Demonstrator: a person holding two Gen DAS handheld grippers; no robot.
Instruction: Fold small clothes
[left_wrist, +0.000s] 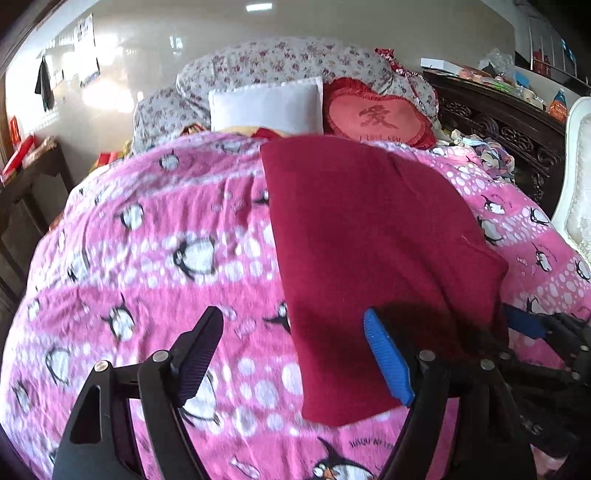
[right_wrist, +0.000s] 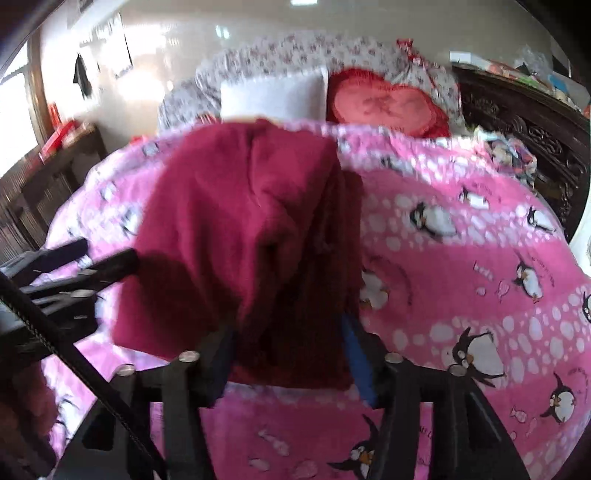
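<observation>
One red garment (left_wrist: 369, 240) lay half-folded on the bed (left_wrist: 147, 258); right gripper (right_wrist: 291, 350) fingers clamped its near edge, left gripper (left_wrist: 295, 354) fingers apart, more folds seemingly left

light: bright daylight, window (right_wrist: 14, 107) blown out | glare: wall (left_wrist: 122, 48) | blur: right view smeared | edges: fisheye-bent, dark corners

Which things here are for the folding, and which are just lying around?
For the folding:
red cloth
left gripper, open beside it
right gripper, cloth bunched between its fingers

Just lying about:
penguin blanket
white pillow
heart cushion
flowery quilt
</observation>
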